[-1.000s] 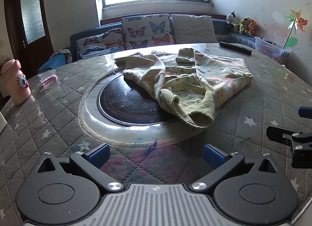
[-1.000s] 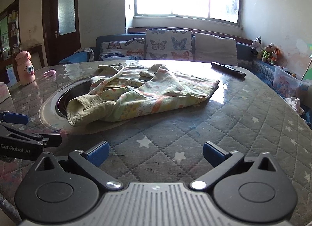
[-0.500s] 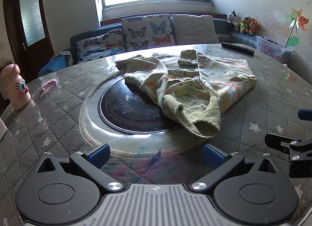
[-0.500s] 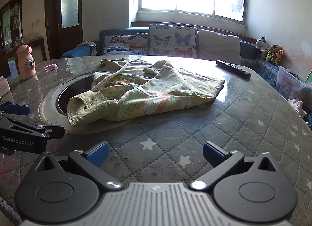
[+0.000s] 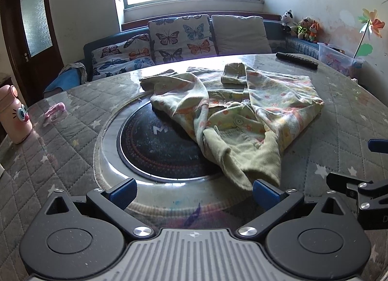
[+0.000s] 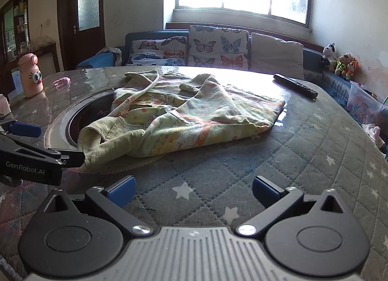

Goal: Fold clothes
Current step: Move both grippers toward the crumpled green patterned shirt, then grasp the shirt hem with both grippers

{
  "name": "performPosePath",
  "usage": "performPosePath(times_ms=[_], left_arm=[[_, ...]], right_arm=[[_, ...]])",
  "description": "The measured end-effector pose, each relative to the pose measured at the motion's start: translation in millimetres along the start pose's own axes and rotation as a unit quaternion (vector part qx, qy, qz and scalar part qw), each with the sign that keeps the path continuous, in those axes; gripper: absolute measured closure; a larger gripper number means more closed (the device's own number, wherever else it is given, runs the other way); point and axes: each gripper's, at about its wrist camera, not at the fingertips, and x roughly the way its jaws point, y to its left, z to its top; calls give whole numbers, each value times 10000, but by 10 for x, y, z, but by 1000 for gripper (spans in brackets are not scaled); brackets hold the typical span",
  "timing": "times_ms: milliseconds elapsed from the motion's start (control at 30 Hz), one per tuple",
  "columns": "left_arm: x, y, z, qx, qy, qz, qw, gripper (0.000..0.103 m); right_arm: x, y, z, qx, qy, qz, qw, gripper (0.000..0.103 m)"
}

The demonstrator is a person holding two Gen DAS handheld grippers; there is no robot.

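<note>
I hold both the left gripper and right gripper with jaws apart, the crumpled shirt at twelve o'clock on the surface.

Soft ribbed-cuff cloth garment – glossy film over quilted table

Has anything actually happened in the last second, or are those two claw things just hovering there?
Both have crept forward toward the crumpled garment: the left gripper now has its right fingertip almost at the nearest cuff, and the right gripper is closer too. Nothing was grabbed or released. Both remain open; the garment, remote and pink bottle haven't moved.
</note>
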Motion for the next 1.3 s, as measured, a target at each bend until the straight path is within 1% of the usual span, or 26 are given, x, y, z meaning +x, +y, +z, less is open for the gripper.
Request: performPosePath(times_ms=[433, 700, 833, 1000, 1133, 1300], left_arm=[[77, 67, 151, -1, 53, -3, 10000, 0], [-12, 139, 273, 29, -117, 61, 9999, 0], [32, 187, 389, 10, -177, 117, 9998, 0], [186, 235, 558, 18, -170, 190, 9997, 0], [353, 263, 703, 42, -94, 97, 9999, 0], [582, 267, 890, 95, -22, 6, 10000, 1]], right_arm=[[103, -15, 171, -85, 38, 34, 10000, 0], [117, -18, 264, -185, 46, 139, 9997, 0], [159, -43, 336, -239, 60, 217, 9995, 0], [304, -136, 500, -229, 96, 196, 9995, 0], [490, -276, 717, -109, 102, 142, 9998, 1], [876, -486, 990, 210, 199, 102, 9995, 7]])
